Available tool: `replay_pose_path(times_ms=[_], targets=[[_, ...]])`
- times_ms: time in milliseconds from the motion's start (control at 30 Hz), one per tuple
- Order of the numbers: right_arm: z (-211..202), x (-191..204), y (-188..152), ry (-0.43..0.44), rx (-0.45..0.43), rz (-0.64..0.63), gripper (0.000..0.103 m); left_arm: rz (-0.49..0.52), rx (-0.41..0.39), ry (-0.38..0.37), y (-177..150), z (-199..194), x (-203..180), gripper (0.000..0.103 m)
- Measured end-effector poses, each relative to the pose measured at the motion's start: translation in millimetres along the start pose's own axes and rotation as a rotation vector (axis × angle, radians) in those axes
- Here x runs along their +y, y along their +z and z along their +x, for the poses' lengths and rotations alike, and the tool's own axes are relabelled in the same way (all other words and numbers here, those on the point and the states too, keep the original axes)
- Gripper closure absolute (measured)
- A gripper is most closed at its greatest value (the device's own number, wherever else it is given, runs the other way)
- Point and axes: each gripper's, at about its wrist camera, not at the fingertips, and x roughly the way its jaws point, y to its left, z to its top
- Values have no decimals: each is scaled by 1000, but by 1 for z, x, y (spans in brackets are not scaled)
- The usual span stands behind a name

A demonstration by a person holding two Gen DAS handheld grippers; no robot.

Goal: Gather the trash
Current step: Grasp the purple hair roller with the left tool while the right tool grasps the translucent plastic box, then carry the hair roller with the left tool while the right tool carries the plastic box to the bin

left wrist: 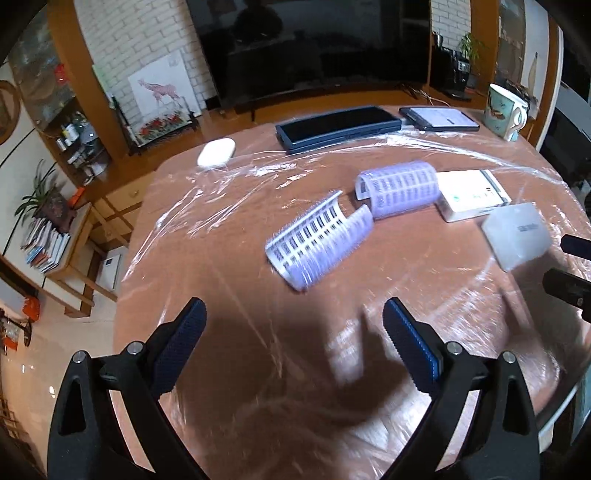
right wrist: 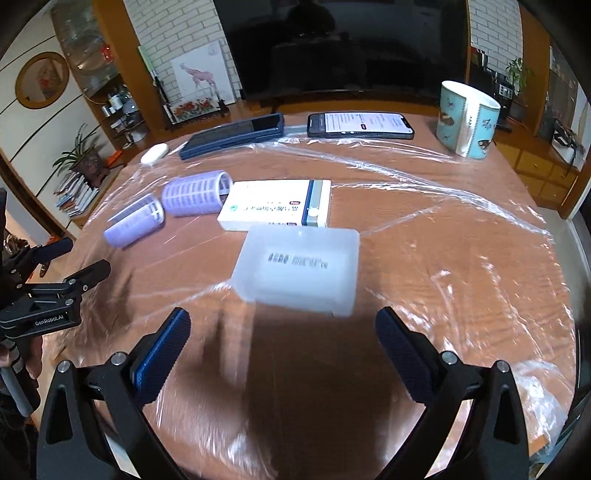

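White brick wall [right wrist: 177, 33] behind a large dark TV screen [right wrist: 343, 48]. Wooden shelving [left wrist: 79, 125] at left holds bottles and jars. Framed bird picture [left wrist: 160, 94] leans on the wall. Potted plant [left wrist: 46, 195] above stacked books [left wrist: 46, 243]. Pale glossy floor [left wrist: 55, 369].

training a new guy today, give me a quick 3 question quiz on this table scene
1. True or false: the left tool holds a purple roller.
2. Which thing lies nearest ahead of the right tool? A) the mug B) the frosted plastic box C) the lit phone
3. Fill in: the white carton lies between the frosted plastic box and the second ______ roller.

Key
1. False: both tools are open and empty, above the film-covered table.
2. B
3. purple
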Motion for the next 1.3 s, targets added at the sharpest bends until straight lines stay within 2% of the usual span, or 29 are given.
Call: replay_pose_path(times_ms=[267,567,667,733,767,833,900,1000,1300], targets=[[30,2,14,-33,29,35,4,63,35,-44,18,33,2,6],[35,-3,18,-33,21,76,4,91,27,-130,31,44,5,6],[34,-3,18,-48,10,72,8,104,23,-153,34,45,2,19],[34,-3,18,-58,6,61,12,112,32,-165,34,47,0,33],[33,-3,18,-59,3,55,17,113,37,-173,34,48,-1,36],[33,-4,18,-55,3,49,18,106,34,-198,34,47,-2,47],[31,-5,16,-51,-1,42,18,102,36,-210,34,47,-2,52],[28,-7,13,-34,-7,51,18,94,37,-208,33,44,-4,56],[11,-13,7,30,-21,68,19,23,14,-228,23,26,-5,58]])
